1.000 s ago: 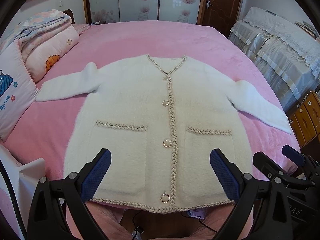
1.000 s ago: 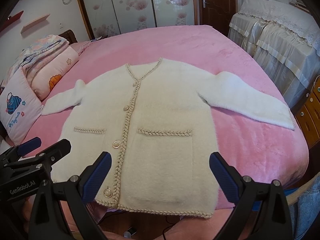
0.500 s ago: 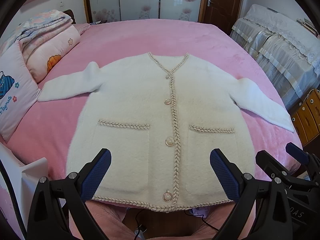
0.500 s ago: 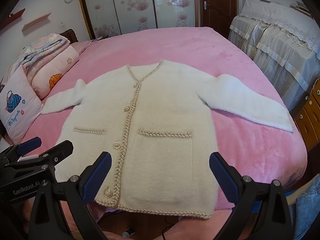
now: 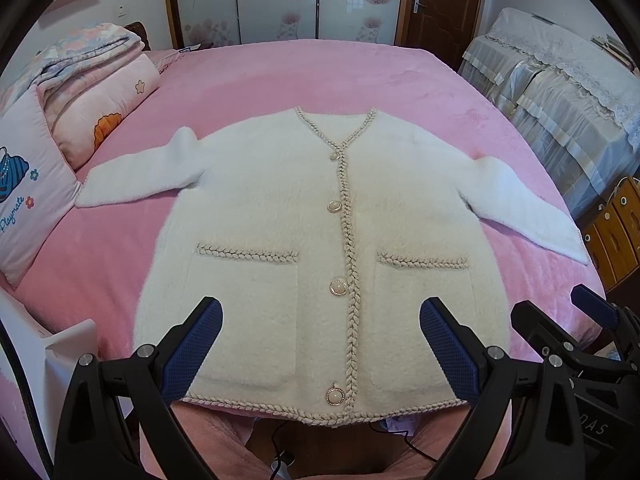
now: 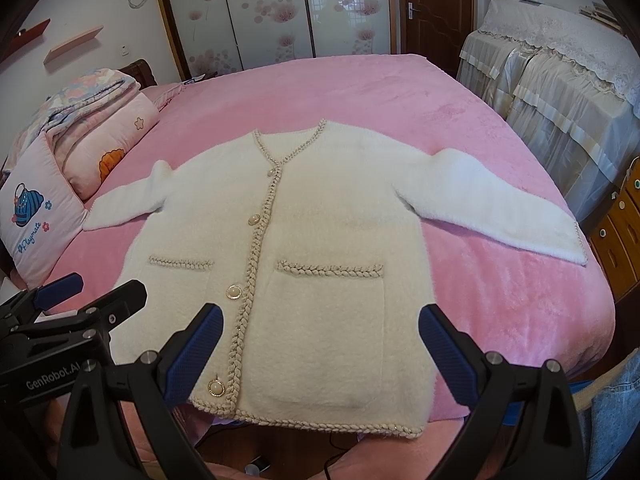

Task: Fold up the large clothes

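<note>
Left wrist view: "Playmate" is stitched on the pink cushion, which sits beyond the left sleeve tip of the white cardigan. The right-hand tool at the frame's edge shows only the letters "DAS". The left gripper is spread wide, blue pads empty, hanging above the cardigan's hem and touching nothing. The cardigan lies flat and buttoned on the pink bedspread, both sleeves out to the sides, hem at the near bed edge. Beyond its collar, floral sliding doors and a brown door.

Right wrist view: "GenRobot.AI" reads clearly on the left tool's body at the lower left. "Playmate" shows again on the cushion. The right gripper is wide open too, holding nothing, poised over the cardigan's right pocket. Folded quilts are stacked past the cardigan's left sleeve, and lace-covered furniture stands past the right sleeve. A wall shelf hangs above the quilts.
</note>
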Demonstrator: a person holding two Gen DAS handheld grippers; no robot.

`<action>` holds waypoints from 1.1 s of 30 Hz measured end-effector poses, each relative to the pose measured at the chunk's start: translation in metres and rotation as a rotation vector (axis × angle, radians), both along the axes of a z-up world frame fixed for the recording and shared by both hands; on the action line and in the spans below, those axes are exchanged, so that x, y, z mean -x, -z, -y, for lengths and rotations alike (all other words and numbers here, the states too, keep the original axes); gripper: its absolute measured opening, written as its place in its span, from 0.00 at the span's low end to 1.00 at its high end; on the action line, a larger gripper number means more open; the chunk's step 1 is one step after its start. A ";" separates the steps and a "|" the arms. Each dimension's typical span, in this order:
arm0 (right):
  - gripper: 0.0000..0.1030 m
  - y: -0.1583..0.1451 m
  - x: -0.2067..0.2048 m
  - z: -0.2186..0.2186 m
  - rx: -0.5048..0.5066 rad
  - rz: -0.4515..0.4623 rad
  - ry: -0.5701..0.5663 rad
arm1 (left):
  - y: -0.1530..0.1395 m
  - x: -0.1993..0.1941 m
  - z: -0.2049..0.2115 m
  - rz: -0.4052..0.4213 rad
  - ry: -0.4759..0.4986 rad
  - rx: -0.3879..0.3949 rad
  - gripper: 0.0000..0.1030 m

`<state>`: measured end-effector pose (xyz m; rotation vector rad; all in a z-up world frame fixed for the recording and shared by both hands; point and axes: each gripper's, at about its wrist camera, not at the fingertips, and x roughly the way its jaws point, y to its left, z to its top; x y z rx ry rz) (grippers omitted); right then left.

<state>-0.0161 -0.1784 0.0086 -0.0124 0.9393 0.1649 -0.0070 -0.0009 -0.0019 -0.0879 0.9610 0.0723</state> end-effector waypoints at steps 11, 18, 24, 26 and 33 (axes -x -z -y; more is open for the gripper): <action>0.96 -0.006 -0.007 -0.007 0.030 0.024 -0.039 | -0.001 -0.002 -0.003 0.001 0.014 0.018 0.95; 0.96 -0.012 -0.009 -0.012 0.044 0.037 -0.052 | -0.004 0.003 -0.003 0.035 0.029 -0.024 0.95; 0.96 -0.012 -0.006 -0.019 0.044 0.023 -0.060 | -0.005 0.008 -0.011 0.053 0.031 -0.023 0.95; 0.96 -0.012 -0.004 -0.021 0.050 0.023 -0.060 | -0.006 0.009 -0.012 0.058 0.038 -0.021 0.95; 0.96 -0.013 0.003 -0.024 0.068 0.024 -0.059 | -0.007 0.006 -0.014 0.052 0.055 0.008 0.95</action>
